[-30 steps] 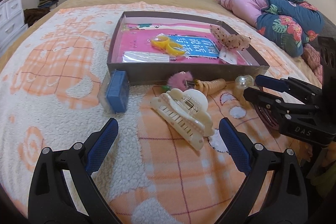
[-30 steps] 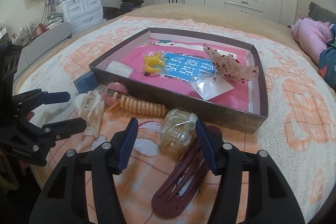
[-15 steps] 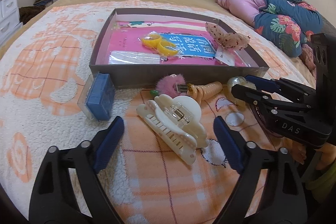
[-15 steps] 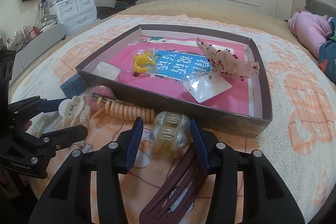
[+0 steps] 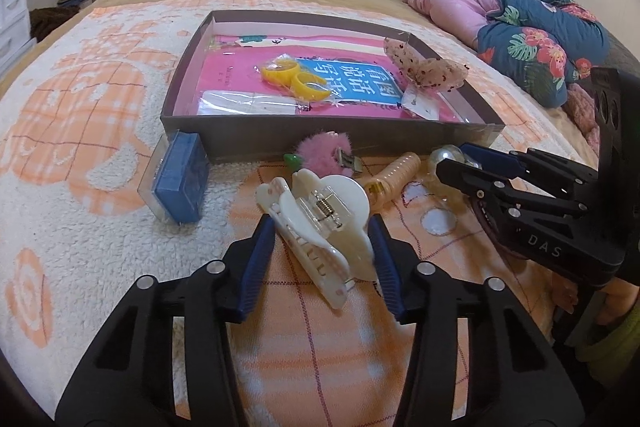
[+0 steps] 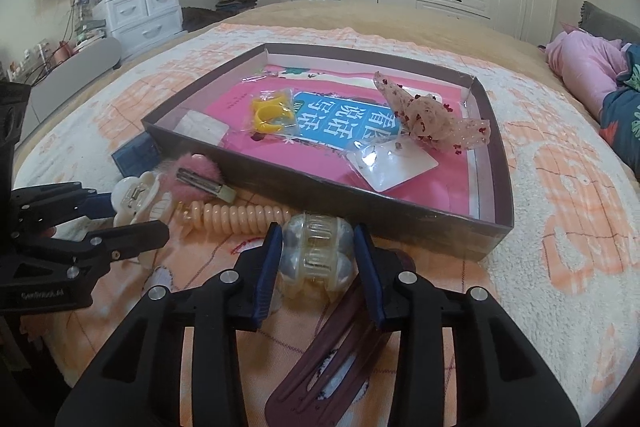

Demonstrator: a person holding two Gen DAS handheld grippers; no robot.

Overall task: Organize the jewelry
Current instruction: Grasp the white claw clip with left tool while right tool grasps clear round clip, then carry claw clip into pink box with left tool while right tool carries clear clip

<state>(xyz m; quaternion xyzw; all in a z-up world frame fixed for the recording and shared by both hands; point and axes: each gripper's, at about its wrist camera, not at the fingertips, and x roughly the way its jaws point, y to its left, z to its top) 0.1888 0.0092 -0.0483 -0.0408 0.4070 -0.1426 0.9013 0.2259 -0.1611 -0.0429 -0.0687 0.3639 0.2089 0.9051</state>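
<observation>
A cream claw clip point(image 5: 320, 223) lies on the blanket, and my left gripper point(image 5: 324, 259) is shut on it, pads against both its sides. My right gripper point(image 6: 316, 259) is shut on a clear pearl claw clip point(image 6: 316, 255). Both sit just in front of a dark shallow box point(image 5: 320, 143) that holds a pink book, yellow rings point(image 5: 296, 77), a spotted mesh bow point(image 6: 424, 115) and a card packet point(image 6: 390, 163). The right gripper also shows in the left wrist view point(image 5: 460, 167), the left gripper in the right wrist view point(image 6: 132, 219).
A blue case point(image 5: 178, 179), a pink fluffy clip point(image 5: 324, 151), a peach spiral hair tie point(image 6: 240, 217) and a maroon barrette point(image 6: 332, 359) lie beside the box front. Folded clothes point(image 5: 520, 27) lie on the bed at the right. A white dresser point(image 6: 144, 11) stands beyond the bed.
Both grippers moved forward and closed: the left onto the cream claw clip, the right onto the clear pearl clip.
</observation>
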